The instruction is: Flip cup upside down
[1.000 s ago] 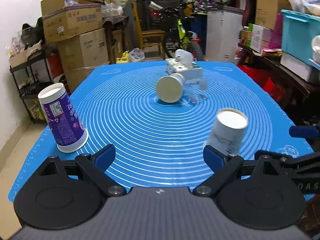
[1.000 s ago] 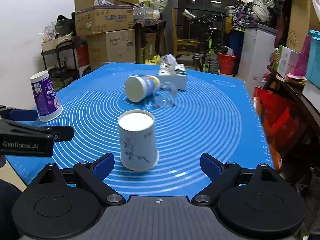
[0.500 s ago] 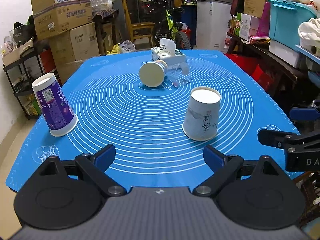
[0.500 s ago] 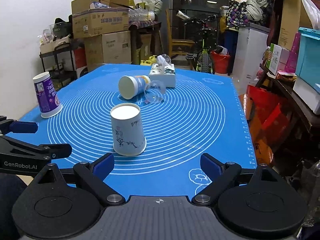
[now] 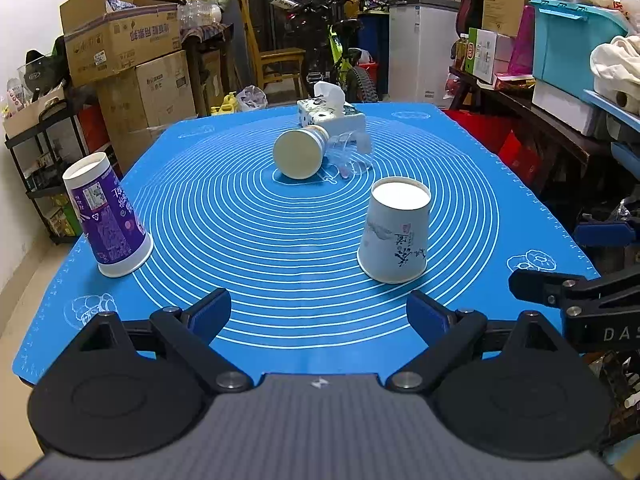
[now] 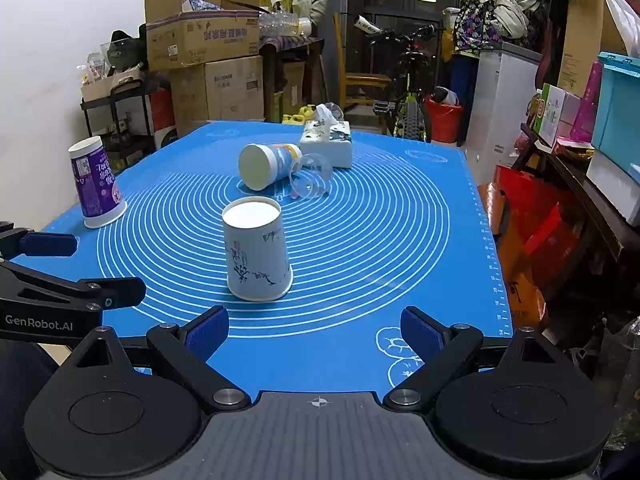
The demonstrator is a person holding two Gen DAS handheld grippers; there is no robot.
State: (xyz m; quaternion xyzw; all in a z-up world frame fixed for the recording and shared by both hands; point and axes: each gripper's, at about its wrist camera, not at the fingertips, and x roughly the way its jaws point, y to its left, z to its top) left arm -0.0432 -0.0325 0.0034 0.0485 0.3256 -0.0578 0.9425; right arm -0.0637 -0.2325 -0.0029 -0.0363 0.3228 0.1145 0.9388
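the white cup (image 6: 257, 254) stands mouth down on the blue mat (image 6: 380, 240), its flat base up, just ahead of the right gripper (image 6: 314, 334) and slightly to its left. from the left gripper (image 5: 319, 316) the same cup (image 5: 395, 236) sits ahead and to the right. both grippers are wide open and hold nothing, each at the near edge of the worktop, apart from every cup.

judging by how things lie, this cup's flip looks done. the purple cup (image 5: 108, 216) at the left edge also stands mouth down. what seems left is the cup on its side (image 6: 266, 164) near the mat's centre, with a clear plastic cup (image 6: 312, 178) lying against its mouth end. a next move would call for reaching past the white cup, closing on that lying cup's wall, turning it and setting its rim flat.

the cups are thin paper, tapered, wider at the rolled rim, light and easy to crush or tip. the mat looks like smooth silicone printed with white rings. a tissue box (image 6: 327, 142) sits behind, soft tissue sticking out.
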